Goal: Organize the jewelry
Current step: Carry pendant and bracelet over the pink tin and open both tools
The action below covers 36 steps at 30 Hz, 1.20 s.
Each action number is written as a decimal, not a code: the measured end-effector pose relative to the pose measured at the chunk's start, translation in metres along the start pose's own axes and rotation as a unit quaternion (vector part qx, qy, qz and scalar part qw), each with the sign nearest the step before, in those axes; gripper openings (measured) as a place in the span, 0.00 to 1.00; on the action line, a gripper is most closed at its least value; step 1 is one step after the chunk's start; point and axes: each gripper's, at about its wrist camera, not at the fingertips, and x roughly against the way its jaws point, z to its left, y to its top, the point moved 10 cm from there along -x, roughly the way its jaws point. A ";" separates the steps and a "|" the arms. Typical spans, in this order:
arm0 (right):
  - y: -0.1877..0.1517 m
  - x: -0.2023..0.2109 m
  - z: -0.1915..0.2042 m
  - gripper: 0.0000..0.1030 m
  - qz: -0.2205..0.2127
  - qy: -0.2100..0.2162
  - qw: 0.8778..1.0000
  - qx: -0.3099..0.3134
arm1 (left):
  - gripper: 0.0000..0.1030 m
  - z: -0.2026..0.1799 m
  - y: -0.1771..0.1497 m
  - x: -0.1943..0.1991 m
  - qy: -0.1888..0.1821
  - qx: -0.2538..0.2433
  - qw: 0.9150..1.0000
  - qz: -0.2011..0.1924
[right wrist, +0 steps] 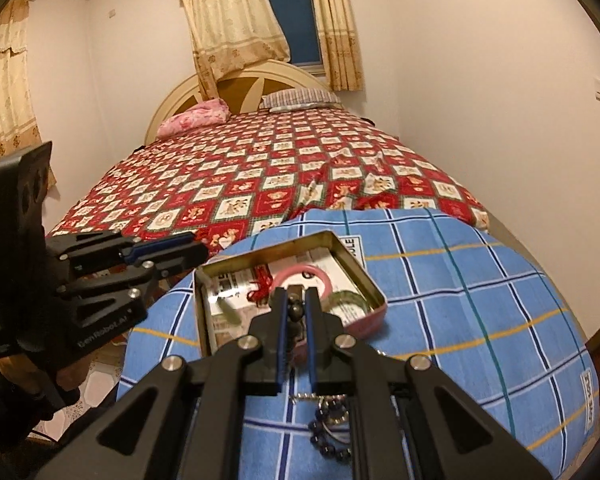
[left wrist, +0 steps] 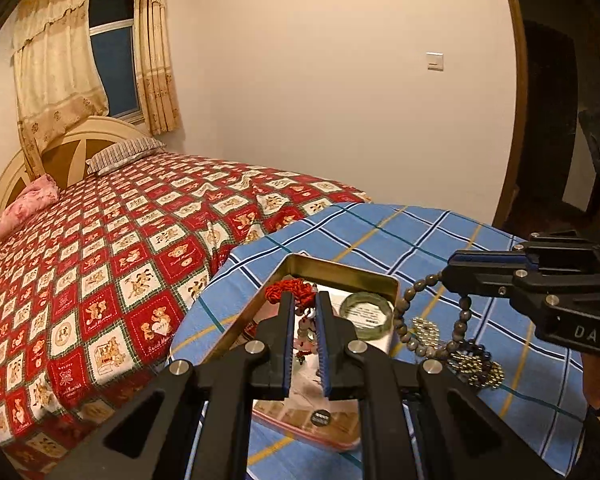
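Note:
An open gold tin (left wrist: 342,270) (right wrist: 364,276) sits on the blue plaid cloth (left wrist: 400,232) (right wrist: 480,300). My left gripper (left wrist: 303,300) is shut on a red knotted-cord pendant (left wrist: 290,290) held over the tin. A green jade bangle (left wrist: 366,316) lies in the tin; a pink bangle (right wrist: 300,274) and red cord (right wrist: 260,286) show in the right wrist view. My right gripper (right wrist: 297,300) (left wrist: 446,274) is shut on a grey bead necklace (left wrist: 424,320) (right wrist: 296,312), lifting it beside the tin. Dark beads (right wrist: 332,424) lie below.
Gold bead pieces (left wrist: 476,368) and dark beads (left wrist: 478,350) lie on the cloth right of the tin. A bed with a red patterned cover (left wrist: 100,260) (right wrist: 280,160) is behind. A doorway (left wrist: 560,120) is at the right.

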 end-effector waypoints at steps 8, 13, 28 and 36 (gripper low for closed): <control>0.003 -0.031 0.004 0.10 0.017 0.006 1.000 0.004 | 0.09 0.015 -0.005 -0.030 0.010 0.005 1.000 0.020; 0.000 -0.049 0.006 0.10 0.028 0.009 1.000 0.000 | 0.09 0.021 -0.009 -0.045 0.013 0.004 0.999 0.030; -0.021 -0.095 0.001 0.10 0.070 0.003 0.998 -0.006 | 0.10 0.037 -0.021 -0.077 0.018 0.016 0.998 0.060; -0.024 -0.095 0.000 0.26 0.068 -0.004 0.998 0.003 | 0.69 0.033 -0.016 -0.068 0.032 0.008 0.999 0.042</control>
